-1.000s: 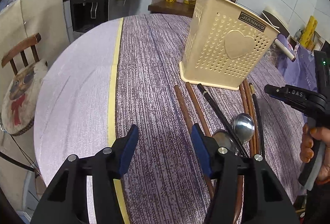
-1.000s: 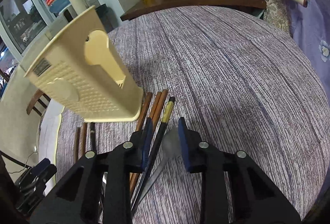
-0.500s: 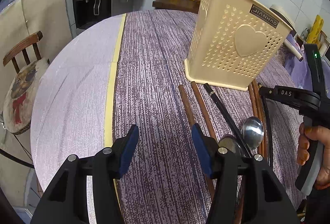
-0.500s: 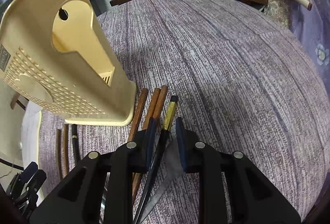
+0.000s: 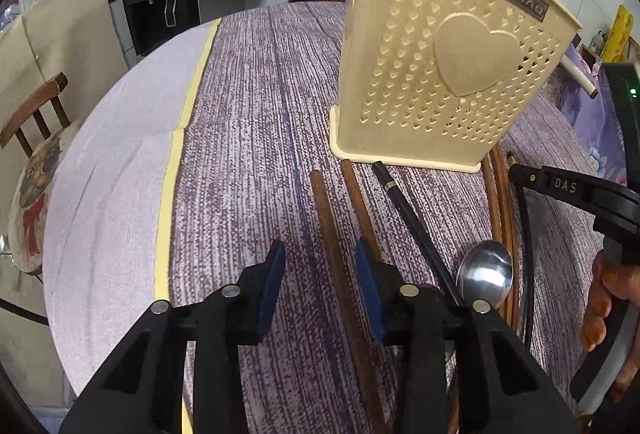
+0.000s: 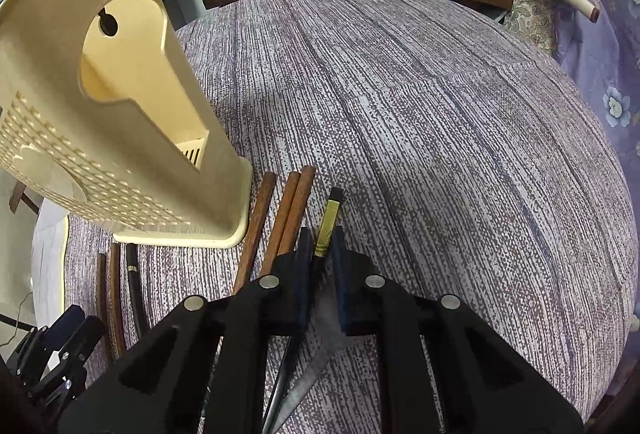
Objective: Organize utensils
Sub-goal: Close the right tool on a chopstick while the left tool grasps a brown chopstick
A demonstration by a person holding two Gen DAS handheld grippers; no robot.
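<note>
Working across from the left, the left hand-held gripper [image 5: 320, 278] hovers with its blue pads spread wide over the purple woven cloth of the desk [image 5: 248, 162], empty, one brown wooden chopstick [image 5: 334, 234] lying between the pads. Just beyond stands the cream perforated plastic utensil holder with a raised heart [image 5: 448, 74], upright, its base touching the tips of several sticks. To its right lie a black chopstick [image 5: 412, 222], a steel spoon bowl [image 5: 485, 271] and more brown sticks.

Further right, the right hand-held gripper [image 6: 320, 266] has its pads nearly together around the black chopstick with a gold band [image 6: 329, 222]; whether they press it yet I cannot tell for sure, though it looks like a grip forming. Three brown wooden chopsticks [image 6: 292, 210] lie just beside the left pad, and a grey flat piece [image 6: 320, 346] lies under the gripper.

To do this step well, I judge the pinch should take only the gold-banded stick, square across its shaft, then lift without dragging the neighbours, tip it upright and lower it into the holder's open top.
</note>
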